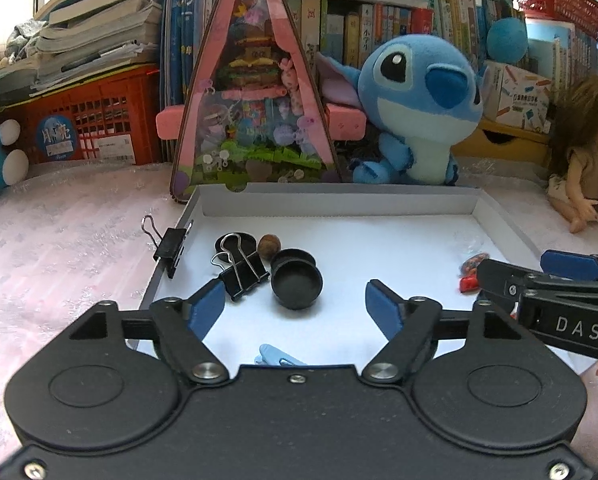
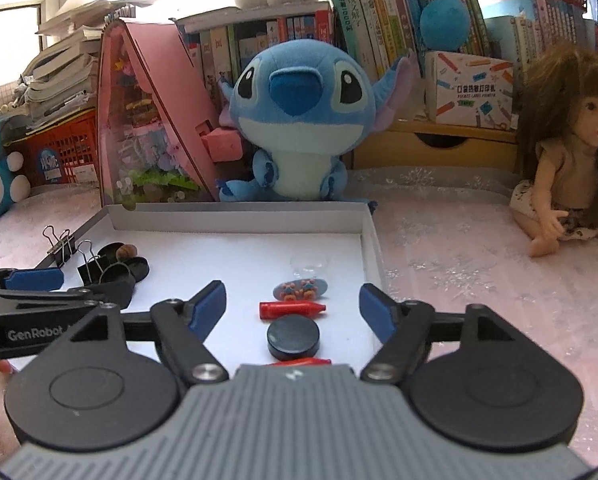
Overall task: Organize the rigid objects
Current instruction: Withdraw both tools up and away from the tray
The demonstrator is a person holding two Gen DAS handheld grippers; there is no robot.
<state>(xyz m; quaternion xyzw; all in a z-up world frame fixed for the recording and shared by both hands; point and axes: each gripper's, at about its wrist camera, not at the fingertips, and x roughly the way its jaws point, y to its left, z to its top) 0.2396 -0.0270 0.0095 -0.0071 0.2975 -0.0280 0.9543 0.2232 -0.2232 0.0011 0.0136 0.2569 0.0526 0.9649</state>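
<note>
left tongs point(image 2: 35, 280) arm reads "genrobot" — right "das".

Left gripper point(image 1: 295, 304) jaws spread, empty, right gripper point(image 2: 292, 303) likewise, seemingly angled downward

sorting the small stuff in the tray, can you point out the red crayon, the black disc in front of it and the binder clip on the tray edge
red crayon point(image 2: 291, 309), right wrist view, middle of its barrel
black disc point(image 2: 294, 335), right wrist view, centre of its flat top
binder clip point(image 1: 172, 251), left wrist view, black body clamped on the tray's left wall
</note>
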